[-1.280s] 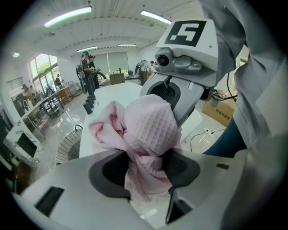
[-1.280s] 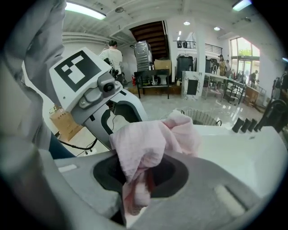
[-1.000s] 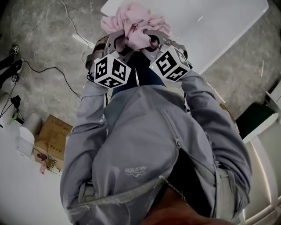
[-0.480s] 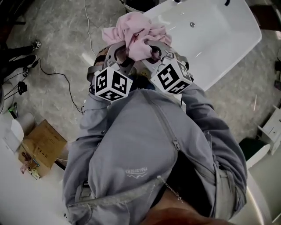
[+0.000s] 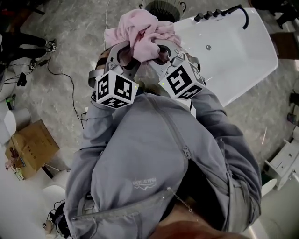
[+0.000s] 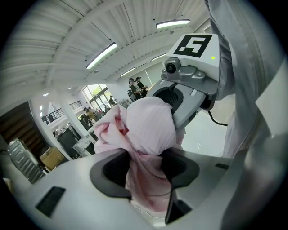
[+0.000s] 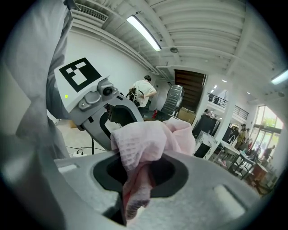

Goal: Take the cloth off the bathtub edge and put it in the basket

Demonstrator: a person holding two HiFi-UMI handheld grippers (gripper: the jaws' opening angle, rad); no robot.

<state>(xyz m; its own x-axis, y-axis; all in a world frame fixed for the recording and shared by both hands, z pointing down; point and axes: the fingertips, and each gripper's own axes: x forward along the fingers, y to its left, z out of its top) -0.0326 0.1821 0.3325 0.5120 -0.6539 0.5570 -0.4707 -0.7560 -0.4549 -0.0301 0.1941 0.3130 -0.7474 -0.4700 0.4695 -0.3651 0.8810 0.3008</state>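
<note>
A bunched pink cloth (image 5: 140, 32) is held up in front of the person's chest by both grippers. My left gripper (image 5: 125, 52) is shut on one part of the cloth (image 6: 148, 134), which fills the gap between its jaws. My right gripper (image 5: 162, 52) is shut on another fold of the cloth (image 7: 141, 152), which hangs down through its jaws. The white bathtub (image 5: 238, 56) lies beyond and to the right. A dark round basket (image 5: 162, 5) shows partly at the top edge, just past the cloth. Each gripper view shows the other gripper close by, across the cloth.
Taps (image 5: 210, 14) and a black hose (image 5: 243, 11) sit on the tub's far end. Cables (image 5: 60, 79) run over the grey floor at left. A cardboard box (image 5: 30, 147) and white objects (image 5: 9, 123) stand at lower left. White furniture (image 5: 285, 161) is at right.
The head view has swung: the tub has slid down and right in it, and the basket has come into sight at the top. Both grippers still hold the cloth together.
</note>
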